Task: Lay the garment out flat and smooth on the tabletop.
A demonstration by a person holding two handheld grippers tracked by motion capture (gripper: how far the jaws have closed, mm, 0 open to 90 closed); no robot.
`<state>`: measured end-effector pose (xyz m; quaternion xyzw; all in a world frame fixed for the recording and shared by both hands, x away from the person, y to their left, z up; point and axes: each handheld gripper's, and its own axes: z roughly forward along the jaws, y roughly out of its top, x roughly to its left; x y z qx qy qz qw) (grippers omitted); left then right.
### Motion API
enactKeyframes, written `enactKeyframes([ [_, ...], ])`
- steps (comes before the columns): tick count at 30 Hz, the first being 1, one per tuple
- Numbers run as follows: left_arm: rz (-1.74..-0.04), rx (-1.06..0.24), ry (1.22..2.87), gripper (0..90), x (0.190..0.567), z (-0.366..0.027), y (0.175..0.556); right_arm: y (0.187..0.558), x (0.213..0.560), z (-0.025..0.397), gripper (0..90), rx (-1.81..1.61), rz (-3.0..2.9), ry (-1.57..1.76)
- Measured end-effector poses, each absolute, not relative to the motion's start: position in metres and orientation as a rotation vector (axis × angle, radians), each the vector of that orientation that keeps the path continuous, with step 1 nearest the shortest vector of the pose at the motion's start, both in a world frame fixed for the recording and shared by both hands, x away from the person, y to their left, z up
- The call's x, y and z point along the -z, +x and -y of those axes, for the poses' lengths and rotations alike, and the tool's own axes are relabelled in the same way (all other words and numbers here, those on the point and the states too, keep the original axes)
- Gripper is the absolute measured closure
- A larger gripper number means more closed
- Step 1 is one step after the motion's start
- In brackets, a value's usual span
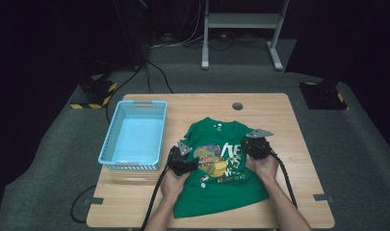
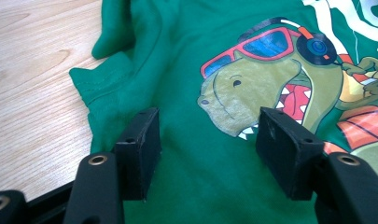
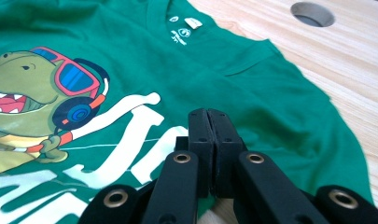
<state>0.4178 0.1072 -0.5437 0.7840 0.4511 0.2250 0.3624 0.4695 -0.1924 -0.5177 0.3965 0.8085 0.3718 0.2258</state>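
A green T-shirt with a dinosaur print lies flat on the wooden table, collar toward the far side. My left gripper sits over the shirt's left part. In the left gripper view it is open, its jaws spread just above the cloth beside the dinosaur's snout. My right gripper rests over the shirt's right half. In the right gripper view it is shut, jaws pressed together above the white lettering on the shirt, with no cloth showing between them.
A light blue plastic basket stands empty at the table's left, close to the left hand. A round cable hole sits near the far edge, also seen beyond the collar as the hole. Bare wood lies left of the shirt.
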Motion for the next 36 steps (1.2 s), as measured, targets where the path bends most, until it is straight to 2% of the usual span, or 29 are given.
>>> enactKeyframes([
  [5, -1.161, -0.579, 2.019, 39.8, 0.544, -0.107, 0.418, 0.479, 0.532, 0.184, 88.2, -0.983, -2.291, 1.101],
  [10, -1.161, -0.579, 2.019, 39.7, 0.544, -0.107, 0.418, 0.478, 0.530, 0.185, 80.5, -1.016, -2.290, 1.099],
  [14, -1.161, -0.579, 2.019, 39.7, 0.544, -0.107, 0.418, 0.471, 0.519, 0.196, 76.4, -1.074, -2.246, 1.104],
  [22, -1.161, -0.579, 2.019, 39.8, 0.544, -0.107, 0.418, 0.450, 0.511, 0.228, 74.8, -1.132, -2.181, 1.134],
  [29, -1.161, -0.579, 2.019, 39.7, 0.544, -0.107, 0.418, 0.436, 0.527, 0.231, 70.4, -1.088, -2.227, 1.130],
  [36, -1.160, -0.580, 2.019, 39.7, 0.544, -0.107, 0.418, 0.439, 0.538, 0.220, 65.3, -1.073, -2.245, 1.145],
])
